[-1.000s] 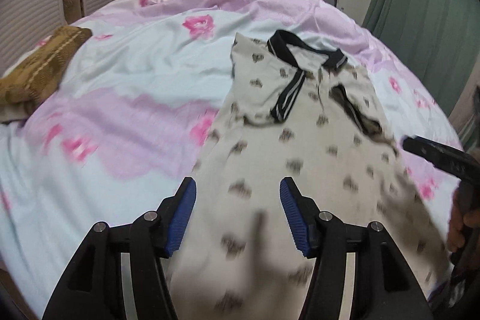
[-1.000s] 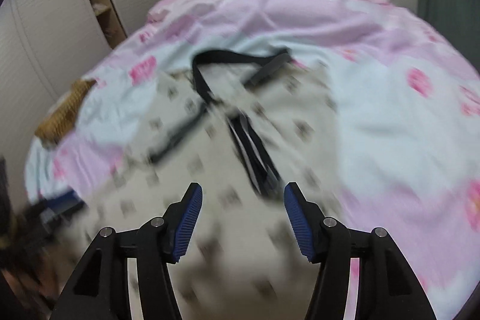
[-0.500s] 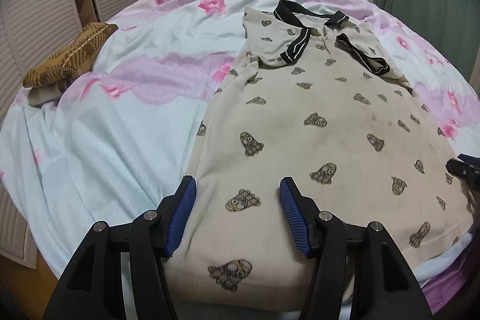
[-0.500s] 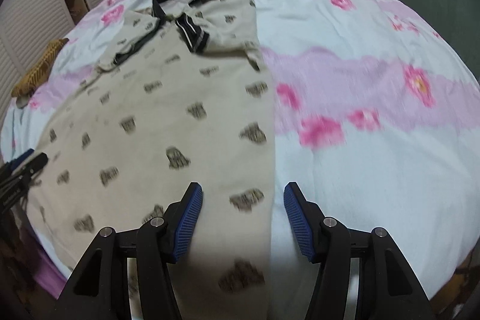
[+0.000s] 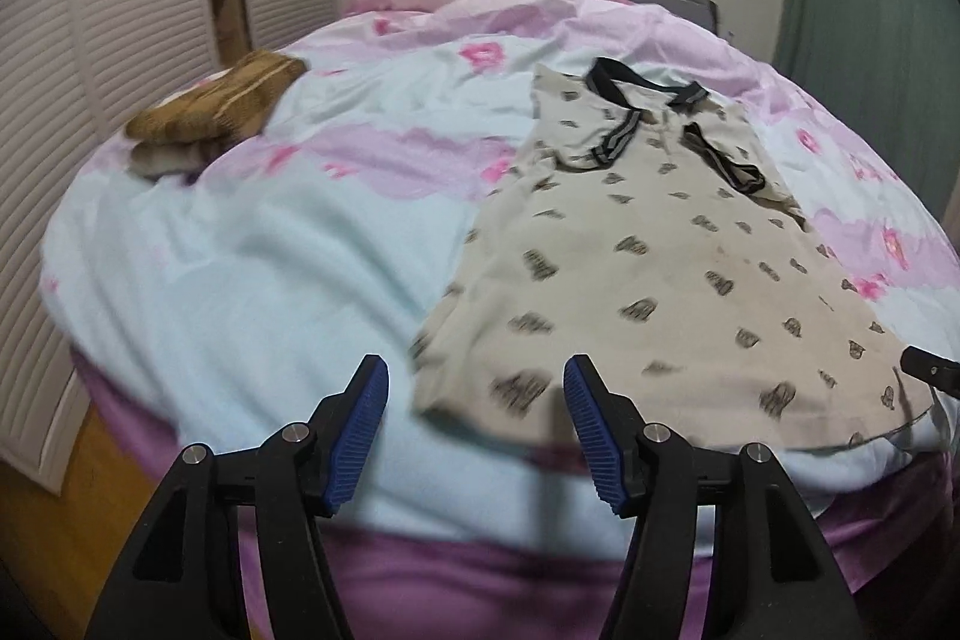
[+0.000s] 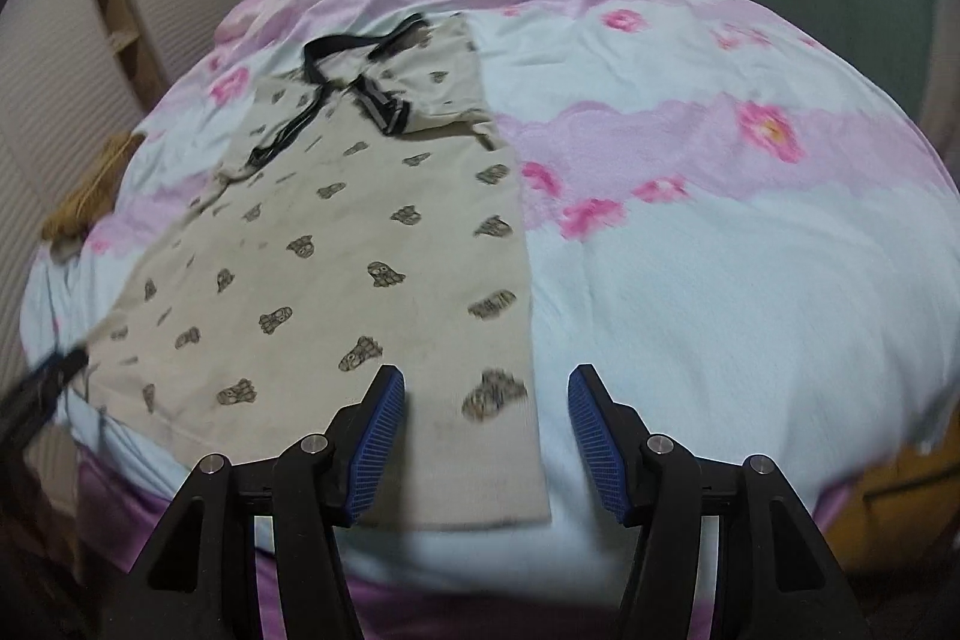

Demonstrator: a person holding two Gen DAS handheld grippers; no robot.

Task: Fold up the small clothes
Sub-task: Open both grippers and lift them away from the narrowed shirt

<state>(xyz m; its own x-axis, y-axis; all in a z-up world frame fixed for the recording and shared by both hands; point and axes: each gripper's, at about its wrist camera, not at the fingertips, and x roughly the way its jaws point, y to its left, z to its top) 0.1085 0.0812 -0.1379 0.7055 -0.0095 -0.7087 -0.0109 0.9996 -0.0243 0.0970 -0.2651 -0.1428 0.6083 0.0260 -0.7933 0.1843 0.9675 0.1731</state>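
A small beige polo shirt (image 5: 648, 280) with dark printed figures and a black collar lies flat on the bed, collar far, hem near. It also shows in the right wrist view (image 6: 360, 268). My left gripper (image 5: 474, 430) is open and empty, just short of the hem's left corner. My right gripper (image 6: 486, 436) is open and empty above the hem's right corner. The right gripper's tip shows at the left view's right edge (image 5: 927, 367); the left gripper's blurred tip shows in the right view (image 6: 42, 388).
The bed has a pale blue and pink flowered cover (image 5: 252, 250), (image 6: 720, 250). A folded brown garment (image 5: 210, 112) lies at the bed's far left. White louvered doors (image 5: 90, 40) stand left, a green curtain (image 5: 858, 10) right. Purple sheet hangs at the near bed edge.
Both grippers have pulled back toward the near edge of the bed, away from the shirt. The shirt lies spread flat where it was. Both stay open.
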